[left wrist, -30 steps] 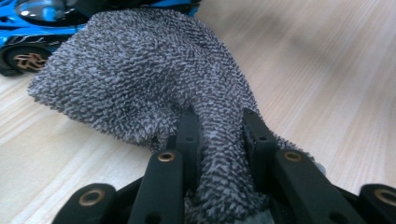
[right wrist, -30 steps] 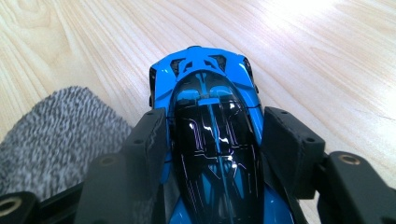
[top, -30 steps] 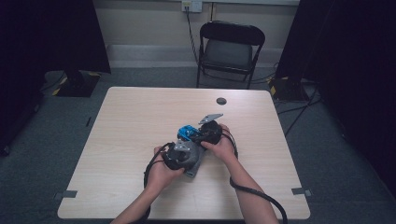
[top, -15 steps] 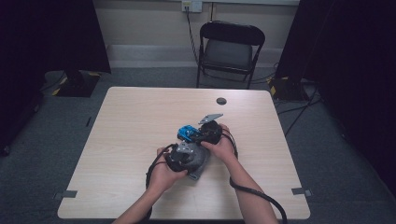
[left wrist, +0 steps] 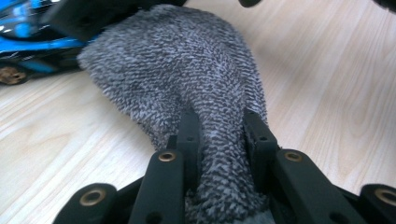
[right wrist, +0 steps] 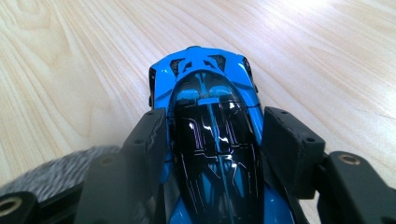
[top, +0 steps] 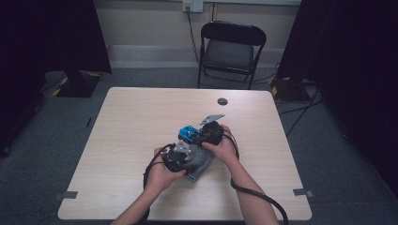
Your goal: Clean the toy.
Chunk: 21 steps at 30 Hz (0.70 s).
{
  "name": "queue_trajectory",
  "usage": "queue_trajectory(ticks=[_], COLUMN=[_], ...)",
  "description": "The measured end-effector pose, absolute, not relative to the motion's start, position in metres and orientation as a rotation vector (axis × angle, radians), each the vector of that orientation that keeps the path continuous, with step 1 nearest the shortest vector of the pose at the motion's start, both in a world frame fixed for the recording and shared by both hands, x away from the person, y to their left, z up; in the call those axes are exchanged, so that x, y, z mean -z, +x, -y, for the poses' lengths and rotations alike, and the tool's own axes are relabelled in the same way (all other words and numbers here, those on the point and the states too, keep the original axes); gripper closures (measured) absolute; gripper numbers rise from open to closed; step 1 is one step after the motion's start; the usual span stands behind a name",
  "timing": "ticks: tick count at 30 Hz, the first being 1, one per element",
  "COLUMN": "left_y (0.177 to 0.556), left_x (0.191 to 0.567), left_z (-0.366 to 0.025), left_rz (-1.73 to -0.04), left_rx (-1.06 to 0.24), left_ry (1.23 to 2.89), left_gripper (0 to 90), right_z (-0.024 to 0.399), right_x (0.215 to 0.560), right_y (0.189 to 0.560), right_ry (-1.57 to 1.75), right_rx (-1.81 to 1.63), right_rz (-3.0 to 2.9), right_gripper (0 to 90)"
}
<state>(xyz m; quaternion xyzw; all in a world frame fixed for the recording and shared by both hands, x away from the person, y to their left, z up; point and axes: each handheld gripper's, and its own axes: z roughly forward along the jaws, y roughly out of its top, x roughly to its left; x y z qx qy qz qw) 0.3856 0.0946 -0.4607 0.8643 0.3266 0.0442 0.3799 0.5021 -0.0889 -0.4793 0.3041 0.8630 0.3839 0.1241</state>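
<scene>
In the high view the blue toy car [top: 189,134] sits just above centre frame, clamped across its flanks by the right gripper [top: 206,133]; its long axis runs along the jaws; the grey cloth [top: 202,161], pinched tight in the left gripper [top: 180,157], lies just below the car, touching it.

The small glossy toy car [right wrist: 205,135] is bright blue with a black canopy and black streaks down its roof; a bronze-coloured wheel hub shows at its edge in the left gripper view. The fluffy terry cloth [left wrist: 187,79] is mottled grey, pale loops flecked with darker ones in fine rows. The wooden bench [top: 136,122] is pale beige with faint tan grain lines. Both grippers' fingers [left wrist: 189,135] are matt black, their screw holes ringed in dull brass
</scene>
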Motion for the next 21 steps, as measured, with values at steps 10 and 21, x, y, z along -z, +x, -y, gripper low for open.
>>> queue_trajectory(ticks=[10, 21], left_y=[0.396, 0.41], left_x=[0.452, 0.445], left_z=[-0.135, -0.167], left_rz=[-0.956, -1.061], left_rx=[-0.18, -0.261], left_ry=[2.143, 2.037], left_gripper=[72.6, 72.7], right_z=[0.09, 0.09], right_x=[0.479, 0.479], right_y=[0.502, 0.502], right_ry=[0.888, 0.887], right_rx=[-1.12, -1.12], right_rz=[-2.517, -2.516], right_gripper=[41.6, 41.6])
